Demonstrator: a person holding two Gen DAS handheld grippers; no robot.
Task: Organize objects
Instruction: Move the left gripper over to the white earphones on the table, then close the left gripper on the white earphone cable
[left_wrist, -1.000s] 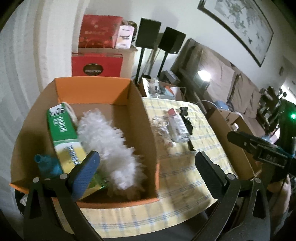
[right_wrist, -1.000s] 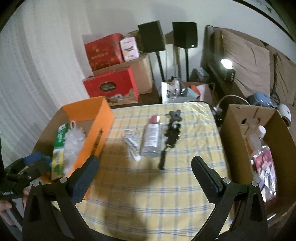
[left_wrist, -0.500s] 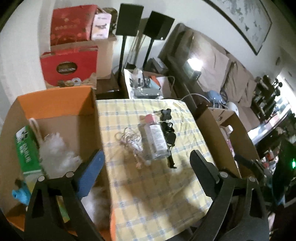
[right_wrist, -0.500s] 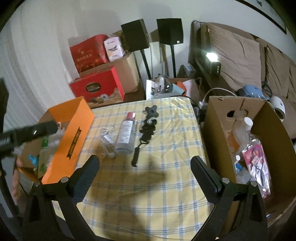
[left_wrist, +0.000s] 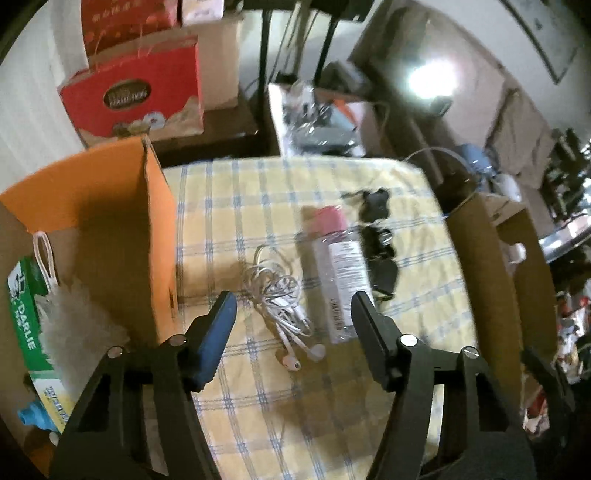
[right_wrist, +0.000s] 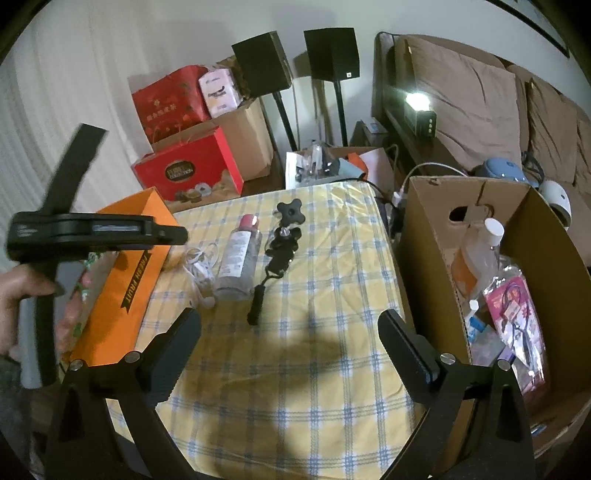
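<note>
A tangle of white earphones (left_wrist: 280, 295) lies on the yellow checked tablecloth (left_wrist: 332, 387). My left gripper (left_wrist: 291, 314) hovers over it. Its jaws are closing with the earphones in line between them, and the pads press on nothing. Right of the earphones lie a clear bottle with a pink cap (left_wrist: 340, 273) and a black mount with a knob (left_wrist: 380, 240). My right gripper (right_wrist: 291, 343) hangs open and empty over the near part of the cloth, short of the earphones (right_wrist: 201, 264), bottle (right_wrist: 240, 258) and mount (right_wrist: 280, 251). A hand (right_wrist: 14, 295) holds the left gripper's body at the left.
An orange box (left_wrist: 110, 221) at the left holds a white fluffy duster (left_wrist: 74, 325) and a green toothpaste carton (left_wrist: 26, 321). A brown cardboard box (right_wrist: 424, 258) at the right holds a bottle and packets. Red gift boxes (right_wrist: 188, 170) and speaker stands stand behind the table.
My left gripper swung from above the orange box rightwards to above the earphones and tipped downward, its jaws narrowing. The right gripper shifted a little and stayed open.
</note>
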